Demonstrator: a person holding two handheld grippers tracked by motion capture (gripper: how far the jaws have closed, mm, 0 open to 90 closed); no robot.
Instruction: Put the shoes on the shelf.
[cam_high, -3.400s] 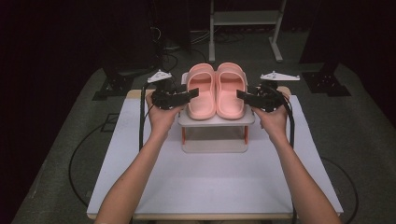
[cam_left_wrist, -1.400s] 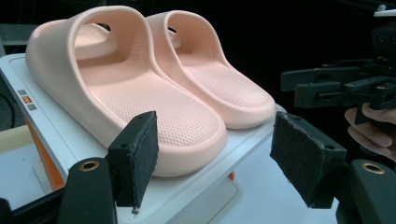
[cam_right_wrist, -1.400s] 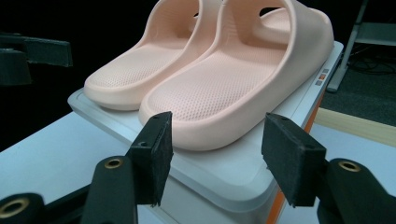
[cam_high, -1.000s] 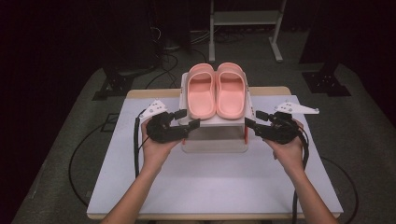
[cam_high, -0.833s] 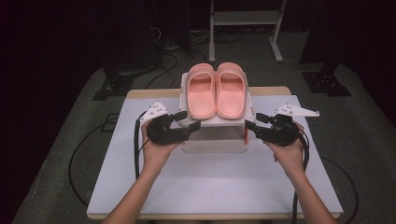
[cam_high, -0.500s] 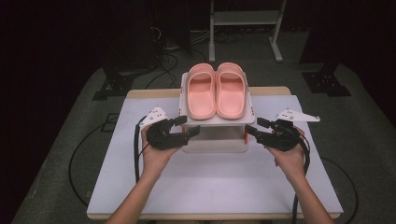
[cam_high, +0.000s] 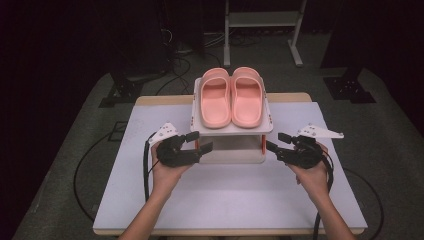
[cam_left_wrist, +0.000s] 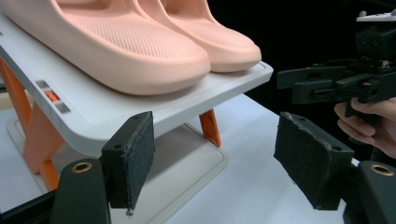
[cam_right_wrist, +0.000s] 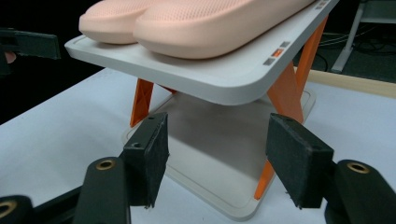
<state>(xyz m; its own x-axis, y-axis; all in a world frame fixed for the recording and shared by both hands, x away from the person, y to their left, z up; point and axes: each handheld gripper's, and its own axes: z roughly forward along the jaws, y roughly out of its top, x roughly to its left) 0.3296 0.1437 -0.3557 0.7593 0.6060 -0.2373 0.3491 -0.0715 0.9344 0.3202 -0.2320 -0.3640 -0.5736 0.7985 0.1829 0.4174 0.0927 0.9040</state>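
High view: pink slippers (cam_high: 232, 96) side by side on the top shelf of a small white rack (cam_high: 231, 131) with orange legs, at 12 o'clock on the white table (cam_high: 225, 200). No brand or writing legible; just small grey and orange marks near the shelf corner. Left gripper (cam_high: 201, 141) at the rack's 9 o'clock, jaws spread, tips just beside the shelf edge, nothing pinched. Right gripper (cam_high: 274, 142) at 3 o'clock, jaws spread and lately widening, nothing between them. Left gripper view: shelf corner above the left pad (cam_left_wrist: 135, 156), apart from it. Right gripper view: shelf corner above the gap between the pads (cam_right_wrist: 299, 161), clear of both.
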